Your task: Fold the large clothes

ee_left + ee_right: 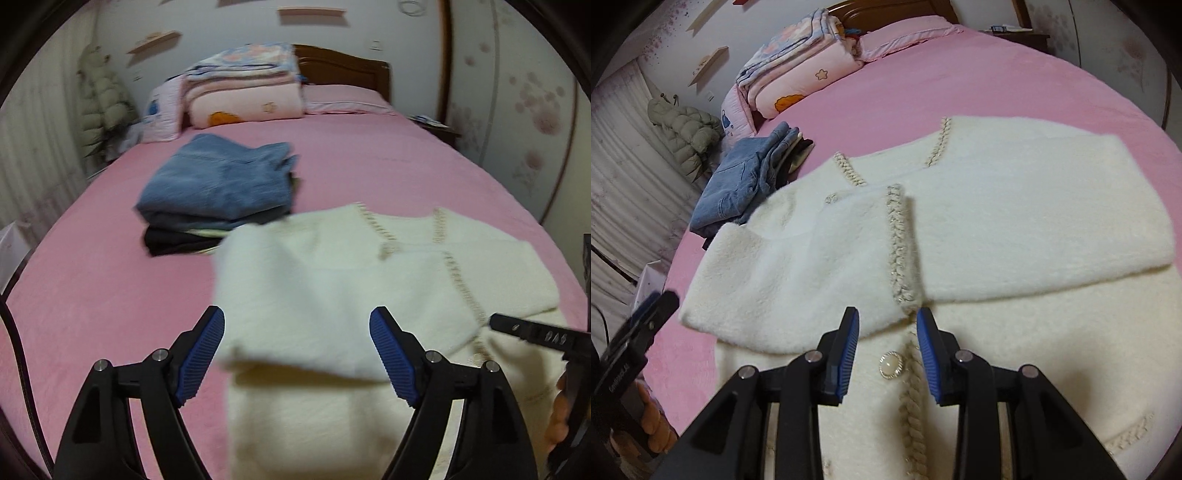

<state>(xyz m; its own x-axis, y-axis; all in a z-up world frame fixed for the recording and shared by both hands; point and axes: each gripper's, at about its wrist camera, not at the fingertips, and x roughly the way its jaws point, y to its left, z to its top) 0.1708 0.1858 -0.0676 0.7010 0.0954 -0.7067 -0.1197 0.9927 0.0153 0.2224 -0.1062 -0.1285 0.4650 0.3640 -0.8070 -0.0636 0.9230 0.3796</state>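
Note:
A fluffy cream-white cardigan [1015, 221] with braided trim and a pearl button [891, 365] lies flat on the pink bed [960, 81], both sleeves folded across its chest. It also shows in the left wrist view [332, 288]. My left gripper [297, 325] is open and empty, hovering over the folded left sleeve. My right gripper [888, 319] is open and empty, its jaws apart over the braided front placket just above the button. The left gripper's tip shows in the right wrist view [653, 306], and the right gripper's finger in the left wrist view [532, 330].
A stack of folded clothes topped by blue jeans [218, 184] lies on the bed beyond the cardigan's left side. Folded quilts and pillows [243, 92] sit at the wooden headboard [343, 70]. A puffy jacket [99, 107] hangs at the left wall. A nightstand [436, 129] stands at the right.

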